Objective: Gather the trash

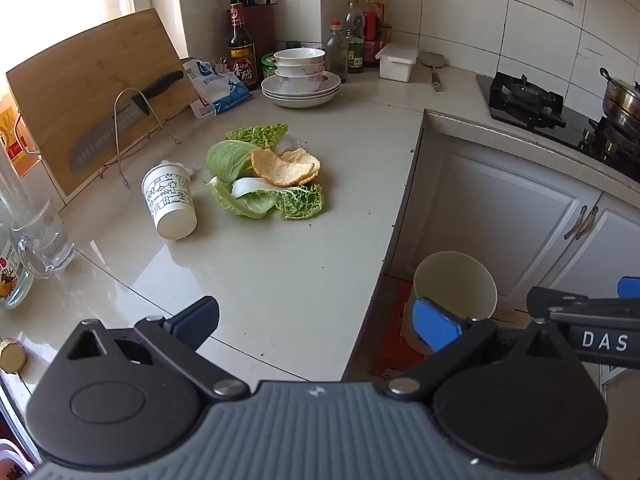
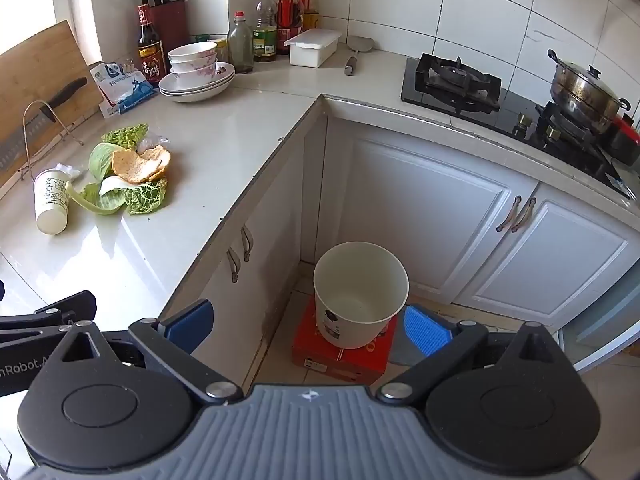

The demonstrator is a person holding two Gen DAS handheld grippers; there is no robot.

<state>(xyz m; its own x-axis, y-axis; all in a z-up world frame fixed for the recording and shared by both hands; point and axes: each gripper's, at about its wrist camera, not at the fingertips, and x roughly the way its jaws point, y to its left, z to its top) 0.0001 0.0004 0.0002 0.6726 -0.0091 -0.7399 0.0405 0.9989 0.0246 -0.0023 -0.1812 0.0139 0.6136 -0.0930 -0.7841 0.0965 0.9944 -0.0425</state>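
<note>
A heap of green cabbage leaves [image 1: 256,196] [image 2: 120,196] lies on the pale counter [image 1: 280,280], with orange peel [image 1: 286,166] [image 2: 140,164] on top and a crumpled clear wrapper [image 1: 288,144] behind. A printed paper cup [image 1: 170,200] [image 2: 51,200] lies on its side just left of the heap. A white bin [image 1: 456,280] [image 2: 360,292] stands on a red box [image 2: 340,352] on the floor in the cabinet corner. My left gripper [image 1: 316,320] hangs open over the counter's near edge, well short of the heap. My right gripper [image 2: 308,324] is open above the floor, near the bin.
A knife [image 1: 116,124] rests in a wire rack against a wooden cutting board [image 1: 80,92]. Stacked bowls [image 1: 300,76], bottles, a knife block and a white box [image 1: 398,62] line the back wall. A glass mug [image 1: 40,240] stands at left. A gas hob [image 2: 460,84] and pot [image 2: 584,92] are at right.
</note>
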